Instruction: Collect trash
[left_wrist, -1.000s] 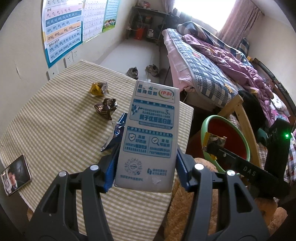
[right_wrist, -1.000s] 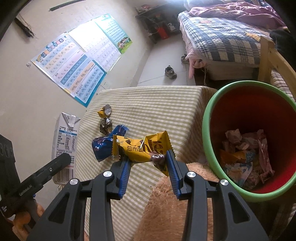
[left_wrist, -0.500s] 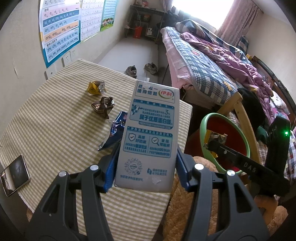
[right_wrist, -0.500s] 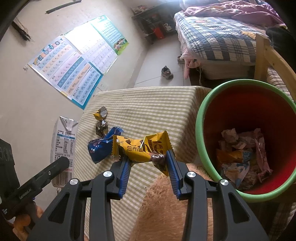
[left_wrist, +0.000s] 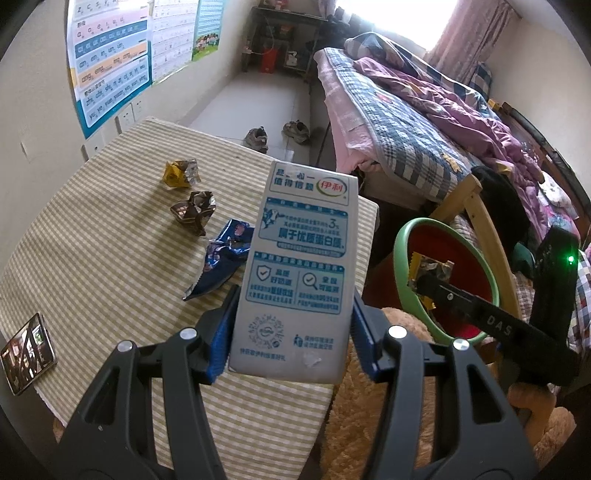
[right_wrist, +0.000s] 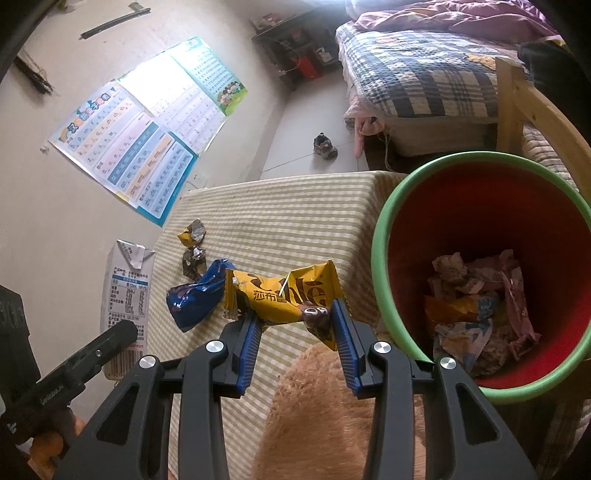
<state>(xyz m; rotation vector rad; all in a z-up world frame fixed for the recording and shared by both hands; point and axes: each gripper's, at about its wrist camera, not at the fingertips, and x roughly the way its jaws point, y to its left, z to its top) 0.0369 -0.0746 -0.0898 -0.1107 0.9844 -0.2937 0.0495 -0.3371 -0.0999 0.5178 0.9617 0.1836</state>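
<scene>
The right gripper (right_wrist: 295, 325) pinches only the yellow wrapper's (right_wrist: 284, 295) crinkled lower edge, so it could slip out short of the bin (right_wrist: 384, 236) at three o'clock. Its long axis runs nine to three. The left gripper (left_wrist: 291, 332) clamps the milk carton (left_wrist: 303, 266) above the table (left_wrist: 92, 258), top pointing twelve o'clock.

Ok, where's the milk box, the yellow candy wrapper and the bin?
milk carton (left_wrist: 301, 273), left wrist view, middle of its printed front.
yellow snack wrapper (right_wrist: 284, 295), right wrist view, its lettered middle.
trash bin (right_wrist: 380, 236), right wrist view, green rim's left side.
</scene>
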